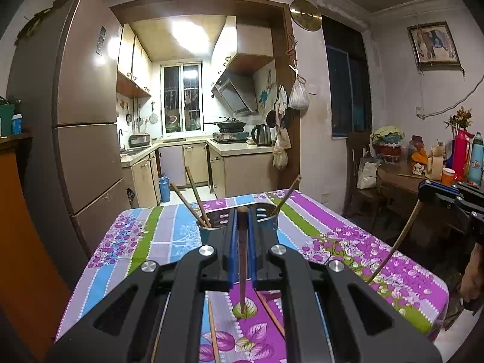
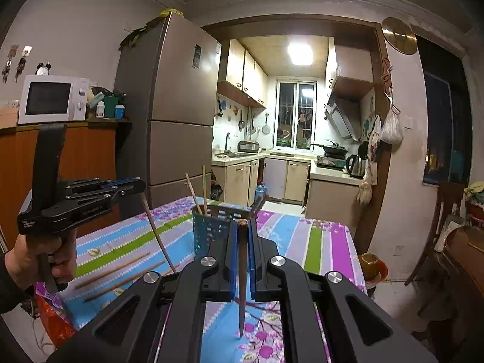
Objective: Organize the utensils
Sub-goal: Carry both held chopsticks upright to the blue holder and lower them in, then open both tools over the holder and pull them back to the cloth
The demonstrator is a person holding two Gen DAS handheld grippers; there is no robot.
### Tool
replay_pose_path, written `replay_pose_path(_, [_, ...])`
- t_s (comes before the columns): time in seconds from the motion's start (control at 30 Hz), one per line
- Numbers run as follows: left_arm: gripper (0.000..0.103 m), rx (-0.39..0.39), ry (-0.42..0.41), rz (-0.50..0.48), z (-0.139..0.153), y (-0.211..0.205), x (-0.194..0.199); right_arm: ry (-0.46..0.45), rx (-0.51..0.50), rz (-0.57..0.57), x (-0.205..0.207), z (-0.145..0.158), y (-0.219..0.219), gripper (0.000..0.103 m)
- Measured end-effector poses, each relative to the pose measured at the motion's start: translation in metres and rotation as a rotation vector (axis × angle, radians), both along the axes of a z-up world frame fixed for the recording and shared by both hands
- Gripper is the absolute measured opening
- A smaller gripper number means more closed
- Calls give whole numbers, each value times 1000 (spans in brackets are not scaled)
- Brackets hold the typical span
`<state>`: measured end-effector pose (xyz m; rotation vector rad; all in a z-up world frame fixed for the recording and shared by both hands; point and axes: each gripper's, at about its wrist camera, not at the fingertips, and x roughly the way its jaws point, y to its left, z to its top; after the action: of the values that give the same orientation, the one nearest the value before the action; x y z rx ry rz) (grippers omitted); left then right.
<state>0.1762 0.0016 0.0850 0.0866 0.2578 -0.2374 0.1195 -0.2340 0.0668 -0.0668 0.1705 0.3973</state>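
Now, above the bench with its purple-and-blue floral cloth, the left claw is clamped on a dark brown wooden chopstick pointing downward; the perforated metal utensil holder stands just beyond, and the right claw pinches another tapered brown chopstick likewise

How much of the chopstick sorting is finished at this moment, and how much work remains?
Partly done. Three chopsticks already stand in the holder: two on one side, one on the other. In hand: the left gripper and the right gripper each clamp one chopstick, tip down above the table. Left: at least two loose chopsticks lie on the tablecloth.
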Motion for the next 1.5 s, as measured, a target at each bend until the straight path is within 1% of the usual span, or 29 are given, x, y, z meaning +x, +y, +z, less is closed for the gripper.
replay_pose_path(0.2, [5,-5,48,11,28,7,21,2,26,24,21,36,1,8])
replay_pose_path(0.3, [5,-10,48,16,44,9,28,4,46,39,35,59,1,8])
replay_pose_path(0.57, [5,-62,-23,24,109,13,40,-48,94,65,74,135,16,8])
replay_pose_path(0.67, [5,-75,-48,35,128,12,52,-69,88,65,89,156,28,8])
replay_pose_path(0.73, [5,-79,-61,44,133,11,62,-78,73,58,101,163,37,8])
replay_pose_path(0.83, [5,-78,-73,56,135,7,77,-67,52,43,124,164,50,8])
replay_pose_path(0.97, [5,-73,-62,53,130,1,98,-27,31,37,152,152,62,8])
replay_pose_path(1.17, [5,-45,-11,54,105,-7,131,45,33,24,189,125,67,7])
replay_pose_path(1.27, [5,-46,12,58,96,-4,144,76,39,15,207,117,66,8])
replay_pose_path(1.5, [5,-45,49,64,73,1,161,122,32,3,233,99,68,8])
